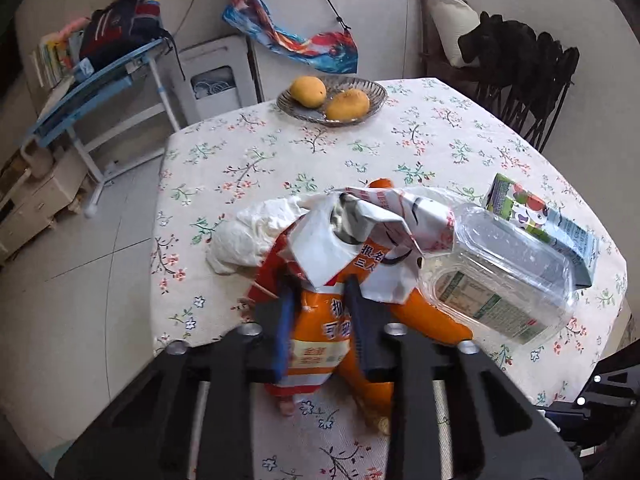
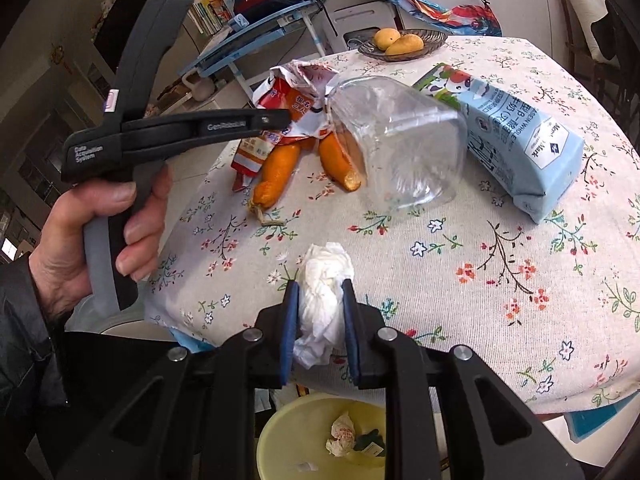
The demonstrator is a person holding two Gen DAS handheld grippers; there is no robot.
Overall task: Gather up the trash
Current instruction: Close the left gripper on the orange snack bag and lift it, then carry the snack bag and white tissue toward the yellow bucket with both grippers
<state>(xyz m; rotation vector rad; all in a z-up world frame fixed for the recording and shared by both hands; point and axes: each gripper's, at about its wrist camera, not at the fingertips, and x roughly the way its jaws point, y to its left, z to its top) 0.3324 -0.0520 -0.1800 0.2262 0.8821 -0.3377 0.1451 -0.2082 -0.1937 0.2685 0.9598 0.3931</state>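
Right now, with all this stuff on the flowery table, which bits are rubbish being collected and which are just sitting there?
Rubbish for the job:
- crumpled tissue, in the right gripper
- orange snack wrapper, in the left gripper
- clear plastic container
- milk carton
- yellow bin below the table edge

Just lying about:
- glass bowl of mangoes
- carrots, probably

Right gripper [image 2: 319, 292] is clamped on a crumpled white tissue [image 2: 322, 300] at the near table edge, directly above a yellow bin [image 2: 280, 436] holding crumpled wrappers. On the left, a hand [image 2: 92, 240] grips the left gripper's handle, its fingers reaching across to the orange-and-white wrapper [image 2: 280, 108] farther out, the tips hidden against it. Two carrots [image 2: 276, 178] lie just below that wrapper, one touching a tipped clear plastic container [image 2: 400, 140]. A pale blue milk carton [image 2: 516, 136] lies right; a bowl of mangoes [image 2: 400, 46] sits far off.
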